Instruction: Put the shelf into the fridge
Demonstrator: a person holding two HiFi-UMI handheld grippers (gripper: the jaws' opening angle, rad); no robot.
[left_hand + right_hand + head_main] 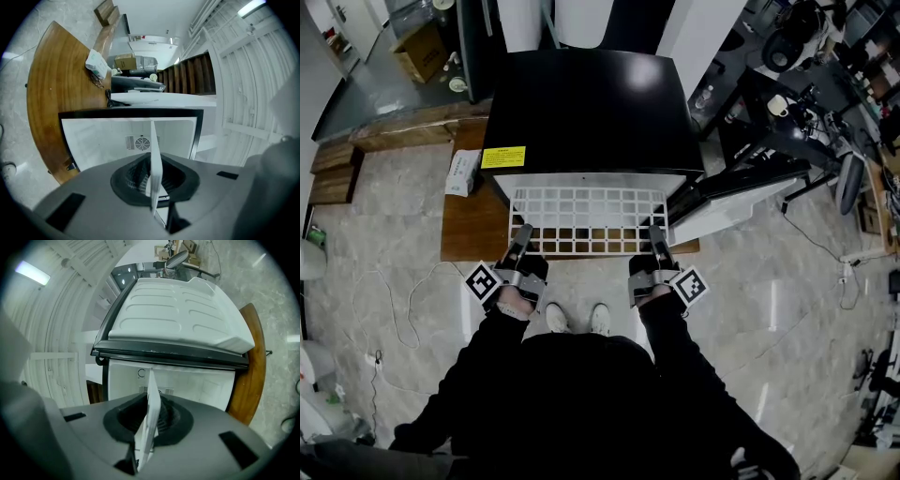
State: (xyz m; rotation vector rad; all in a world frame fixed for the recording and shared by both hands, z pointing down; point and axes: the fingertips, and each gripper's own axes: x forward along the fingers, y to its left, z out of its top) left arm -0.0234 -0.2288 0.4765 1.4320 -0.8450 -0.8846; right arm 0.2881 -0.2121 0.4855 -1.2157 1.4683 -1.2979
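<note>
Before the open black fridge, the left gripper and the right gripper each pinch the near edge of the white wire shelf.

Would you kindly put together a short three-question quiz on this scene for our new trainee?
1. True or false: the door of the fridge is shut.
2. What do the left gripper and the right gripper clamp? A) the white wire shelf B) the door C) nothing
3. Fill in: the fridge stands on a ____ platform.

Key:
1. False. The door stands open.
2. A. Each gripper is closed on the near edge of the white wire shelf.
3. Wooden.
</note>
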